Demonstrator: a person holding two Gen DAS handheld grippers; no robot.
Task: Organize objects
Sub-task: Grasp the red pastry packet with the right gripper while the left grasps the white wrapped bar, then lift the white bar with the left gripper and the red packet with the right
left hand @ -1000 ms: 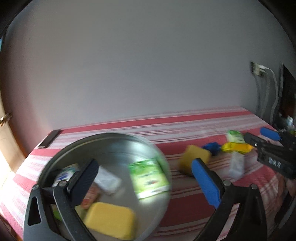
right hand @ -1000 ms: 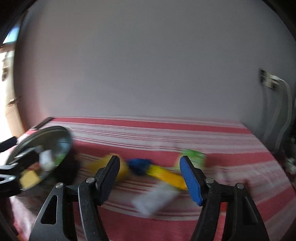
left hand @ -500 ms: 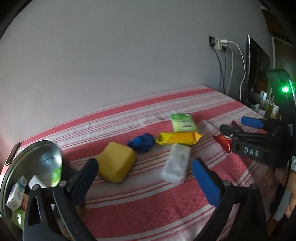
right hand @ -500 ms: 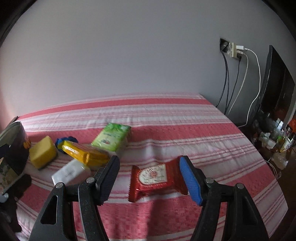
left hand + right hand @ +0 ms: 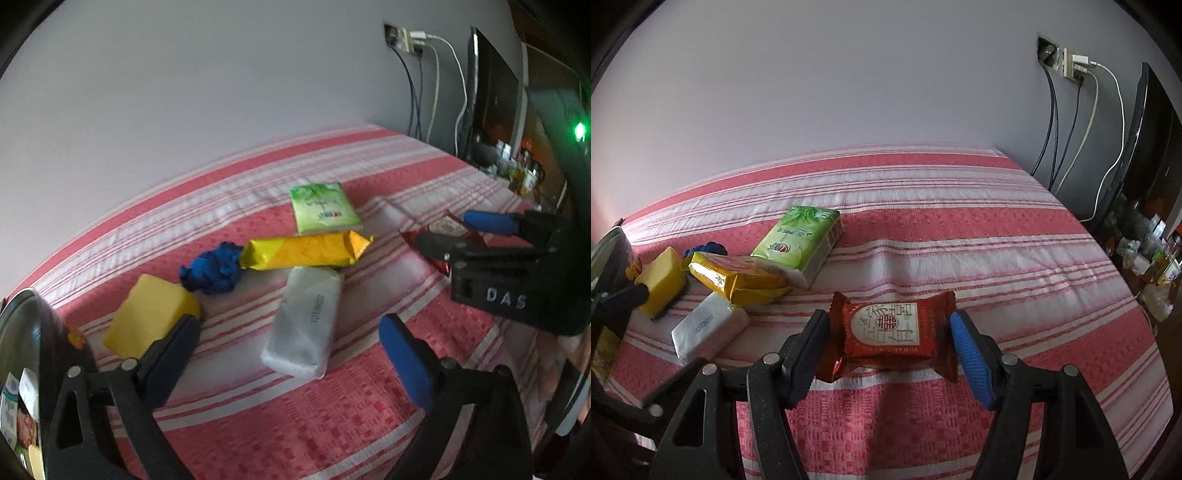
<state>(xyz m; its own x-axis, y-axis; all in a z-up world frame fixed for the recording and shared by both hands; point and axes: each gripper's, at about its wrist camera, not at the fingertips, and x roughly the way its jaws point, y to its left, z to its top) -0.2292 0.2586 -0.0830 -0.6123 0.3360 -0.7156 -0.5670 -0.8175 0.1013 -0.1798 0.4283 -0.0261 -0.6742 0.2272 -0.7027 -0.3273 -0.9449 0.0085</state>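
The red snack packet (image 5: 892, 328) lay flat on the striped bed cover (image 5: 960, 236), apart from the other loose things, and the right gripper (image 5: 890, 350) straddled it, its 2 fingers standing just outside the crimped ends, wide and not yet pressing. That placement looked like a set-up for a pinch across the packet's length.

To its left lay a cluster: the white pack (image 5: 304, 321), the yellow wrapped bar (image 5: 306, 251) touching it at the far end, the green tissue pack (image 5: 323, 208) behind, a crumpled blue cloth (image 5: 212, 271) and a yellow sponge (image 5: 147, 319). The left gripper (image 5: 291, 360) hung over the white pack's near end with its fingers spread to either side and closing in, the black one beside the sponge; nothing was gripped.

At the far left edge stood the metal basin (image 5: 20, 332), already holding some small packs, so it was probably where these things belonged. With 2 hands aimed at separate items, each could carry 1 across.
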